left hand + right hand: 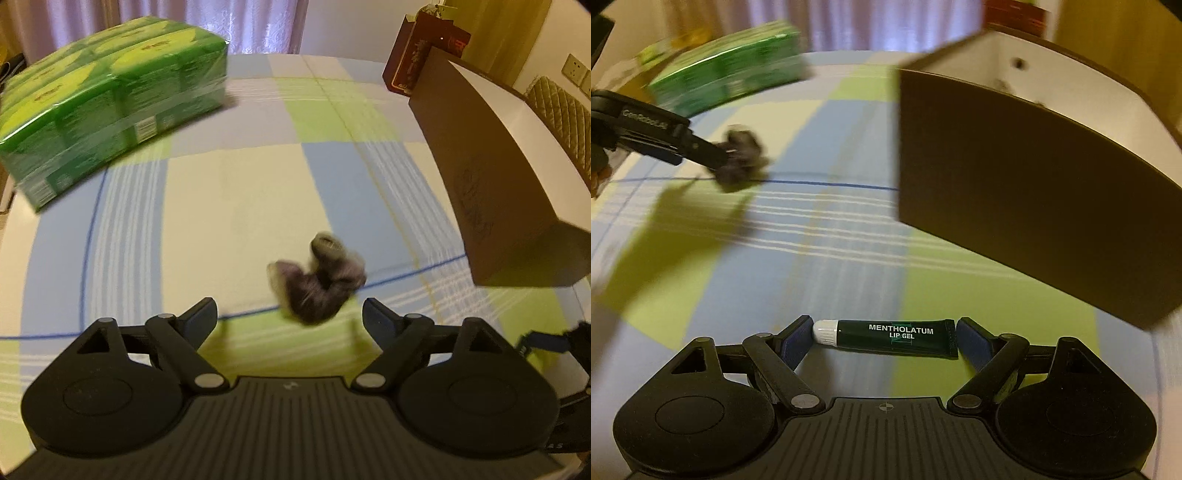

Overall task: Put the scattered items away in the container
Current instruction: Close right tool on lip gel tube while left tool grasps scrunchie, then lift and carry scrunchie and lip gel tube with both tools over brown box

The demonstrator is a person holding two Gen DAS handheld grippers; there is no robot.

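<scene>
Checked cloth in blue, green and cream covers the surface [236, 206], w/ curtains at the back and a green pack [110, 110] far left. Box [1034, 206], brown outside and white inside, sits to my right and is where everything goes.

Right hand-held gripper [882, 338] is clamped on the lip gel [897, 338], held end to end, cap against the left pad and crimped tail against the right. It's off the cloth and near the box's front wall, so I reckon this step is the carry, grasp done.

Left hand-held gripper [288, 314] has its fingers spread wide w/ nothing between them. Dark scrunchie [317, 280] (blurred, so that's my best guess at what it is) sits just ahead of the tips. From the right wrist view the tips look right at it; can't tell if they touch.

Next, as I judge it: raise the gel over the wall, get it above the white inside, then let go. Box rim is tall, so clear it first. Left needs to push fwd around the scrunchie, then squeeze.
</scene>
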